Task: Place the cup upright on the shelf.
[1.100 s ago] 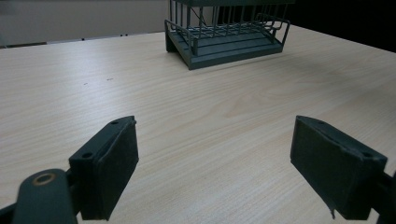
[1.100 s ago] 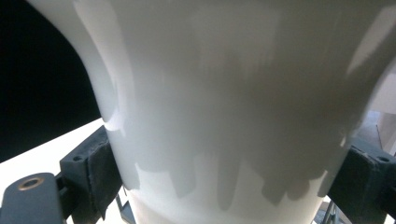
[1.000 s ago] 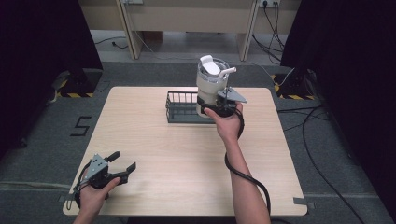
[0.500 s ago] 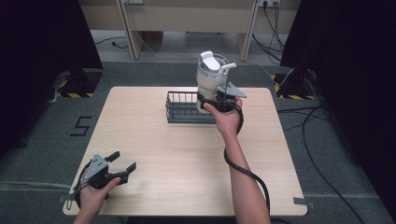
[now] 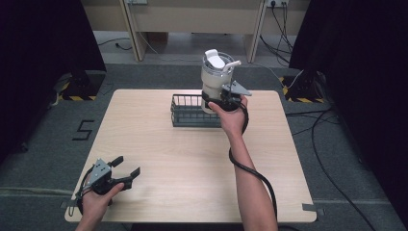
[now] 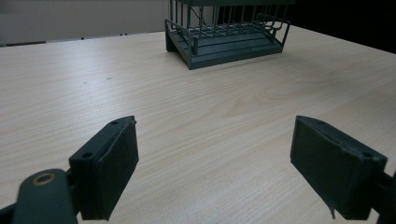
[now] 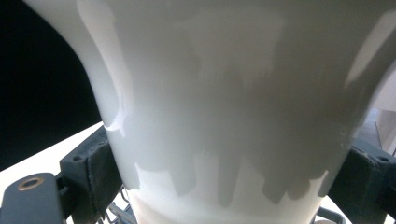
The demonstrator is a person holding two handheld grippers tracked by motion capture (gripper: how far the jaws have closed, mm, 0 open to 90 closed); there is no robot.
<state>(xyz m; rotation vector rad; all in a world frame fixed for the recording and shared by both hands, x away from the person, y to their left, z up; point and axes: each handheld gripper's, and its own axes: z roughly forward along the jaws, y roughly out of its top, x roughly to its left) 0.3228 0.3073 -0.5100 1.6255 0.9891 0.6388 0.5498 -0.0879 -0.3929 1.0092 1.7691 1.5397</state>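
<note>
A white tumbler (image 5: 215,76) with a lid and a side handle stands upright at the right end of a dark wire basket (image 5: 186,114). My right gripper (image 5: 219,102) is shut on its lower body. In the right gripper view the tumbler's wall (image 7: 233,107) sits between the two pads (image 7: 88,172). I cannot tell whether its base touches the basket. My left gripper (image 5: 127,165) is open over the table's front left corner with nothing between its jaws. The left gripper view shows the basket (image 6: 224,44) far ahead of that open gripper (image 6: 215,172).
The light wooden table (image 5: 159,159) lies bare between the two grippers. The right gripper's cable (image 5: 255,173) trails along the forearm. Dark curtains and floor cables surround the table.
My right gripper has carried the tumbler slightly up and to the left at the basket's right end. The left gripper has stayed still.
</note>
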